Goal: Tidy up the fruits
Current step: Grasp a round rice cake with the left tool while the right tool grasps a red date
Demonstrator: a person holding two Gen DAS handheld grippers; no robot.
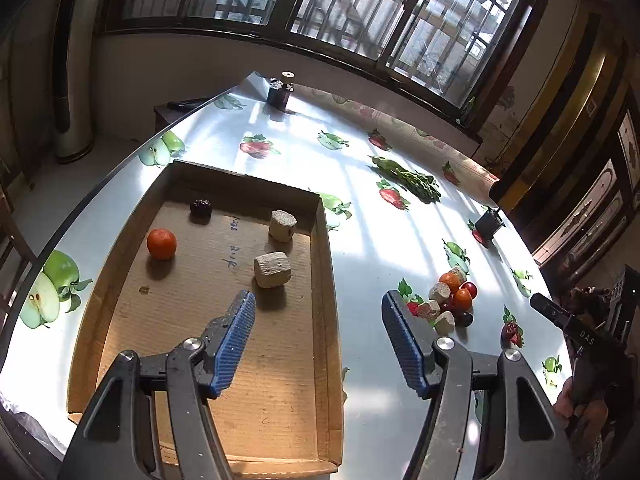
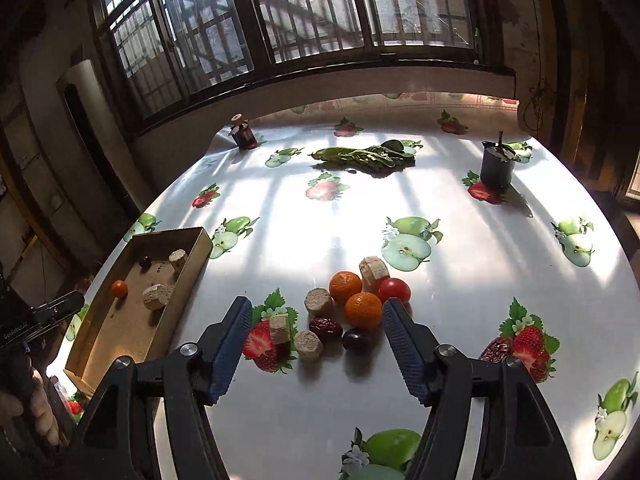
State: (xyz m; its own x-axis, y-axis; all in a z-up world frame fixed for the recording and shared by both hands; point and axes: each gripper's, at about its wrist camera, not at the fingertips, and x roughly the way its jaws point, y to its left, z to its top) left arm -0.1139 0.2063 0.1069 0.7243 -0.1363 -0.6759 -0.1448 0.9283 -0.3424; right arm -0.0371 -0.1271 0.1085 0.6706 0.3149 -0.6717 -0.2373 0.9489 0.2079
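A shallow cardboard tray (image 1: 324, 280) (image 2: 196, 256) lies on the table's left. In it are an orange (image 1: 161, 243), a dark date (image 1: 200, 207) and two beige cork-like chunks (image 1: 272, 269) (image 1: 283, 225). A pile lies on the table to its right: two oranges (image 2: 363, 310) (image 2: 345, 286), a red tomato (image 2: 395, 290), a red date (image 2: 325, 328), a dark grape (image 2: 357, 339) and several beige chunks (image 2: 308, 344). The pile also shows in the left wrist view (image 1: 452, 296). My left gripper (image 1: 318, 312) is open and empty over the tray's right wall. My right gripper (image 2: 316, 320) is open and empty just short of the pile.
The table wears a glossy fruit-print cloth (image 2: 440, 208). Leafy greens (image 2: 364, 157) lie toward the back. A dark cup (image 2: 497, 166) stands at the back right and a small dark jar (image 2: 243, 133) at the back left. Another red date (image 2: 496, 349) lies at the right.
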